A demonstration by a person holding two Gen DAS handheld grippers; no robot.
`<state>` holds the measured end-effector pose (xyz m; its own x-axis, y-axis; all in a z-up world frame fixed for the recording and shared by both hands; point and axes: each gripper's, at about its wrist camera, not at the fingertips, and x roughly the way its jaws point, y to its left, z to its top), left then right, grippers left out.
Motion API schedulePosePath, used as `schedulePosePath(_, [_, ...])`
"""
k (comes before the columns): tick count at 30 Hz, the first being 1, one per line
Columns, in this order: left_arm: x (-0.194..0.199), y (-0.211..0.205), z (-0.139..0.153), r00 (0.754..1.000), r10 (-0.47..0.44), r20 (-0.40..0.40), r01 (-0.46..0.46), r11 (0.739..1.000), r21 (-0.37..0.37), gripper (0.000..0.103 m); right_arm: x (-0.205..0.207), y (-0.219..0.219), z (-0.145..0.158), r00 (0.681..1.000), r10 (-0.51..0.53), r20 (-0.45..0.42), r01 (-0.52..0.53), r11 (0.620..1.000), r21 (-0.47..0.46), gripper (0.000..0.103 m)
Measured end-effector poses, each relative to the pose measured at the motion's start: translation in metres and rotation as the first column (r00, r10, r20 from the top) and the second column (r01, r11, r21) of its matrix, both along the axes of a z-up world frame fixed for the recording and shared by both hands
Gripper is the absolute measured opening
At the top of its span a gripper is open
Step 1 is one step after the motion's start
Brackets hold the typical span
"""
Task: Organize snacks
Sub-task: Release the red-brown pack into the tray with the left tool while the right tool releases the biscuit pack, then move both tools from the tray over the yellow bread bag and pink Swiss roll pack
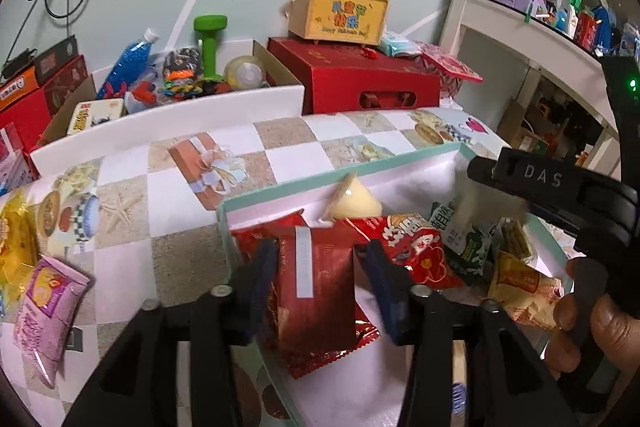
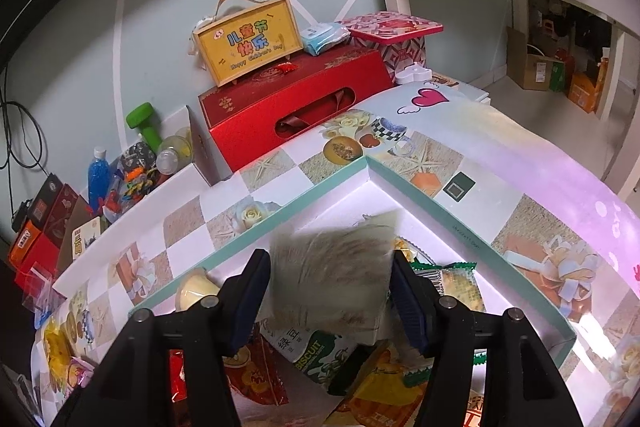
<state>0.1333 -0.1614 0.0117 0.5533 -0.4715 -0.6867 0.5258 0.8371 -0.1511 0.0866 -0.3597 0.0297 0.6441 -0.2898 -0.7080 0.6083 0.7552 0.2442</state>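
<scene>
A shallow teal-rimmed box (image 1: 280, 187) lies on the patterned tablecloth and holds several snack packets. My left gripper (image 1: 320, 281) is open over its near left corner. A dark red packet (image 1: 316, 291) lies between the fingers, with a gap on its right side. My right gripper (image 2: 330, 291) hangs over the box's far corner (image 2: 370, 163). A blurred beige packet (image 2: 332, 279) is streaked between its pads and looks loose. In the left wrist view the right gripper (image 1: 480, 187) reaches in from the right, held by a person's hand (image 1: 580, 327).
In the box lie a red printed packet (image 1: 408, 247), a green biscuit packet (image 2: 316, 351), an orange packet (image 2: 384, 387) and a pale cone-shaped snack (image 1: 356, 203). A pink packet (image 1: 48, 307) and a yellow one (image 1: 16, 239) lie outside on the left. Behind stand a red gift box (image 1: 360, 83) and a white shelf (image 1: 540, 43).
</scene>
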Motion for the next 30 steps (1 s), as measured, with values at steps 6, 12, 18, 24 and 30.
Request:
schedulePosePath(6, [-0.004,0.007,0.013,1.0,-0.004,0.017,0.005,0.999,-0.033,0.061,-0.001,0.004,0.005,1.0,0.009,0.009,-0.008,1.0,-0.01,0.064])
schedulePosePath(12, [0.005,0.033,0.021,0.995,0.1,0.021,-0.098,0.994,-0.053,0.08,0.008,0.015,0.005,0.998,0.06,-0.006,-0.06,0.998,-0.017,0.066])
schedulePosePath(18, [0.023,0.066,0.011,0.964,0.265,0.025,-0.266,0.964,0.025,0.085,0.022,0.036,0.004,0.99,0.136,-0.033,-0.137,0.99,-0.042,0.078])
schedulePosePath(24, [0.031,0.095,0.006,0.926,0.376,0.036,-0.378,0.925,0.041,0.094,0.031,0.054,0.005,0.98,0.192,-0.046,-0.195,0.978,-0.069,0.089])
schedulePosePath(30, [0.035,0.115,0.005,0.895,0.442,0.06,-0.446,0.893,0.067,0.094,0.038,0.068,0.006,0.972,0.228,-0.048,-0.231,0.969,-0.085,0.1])
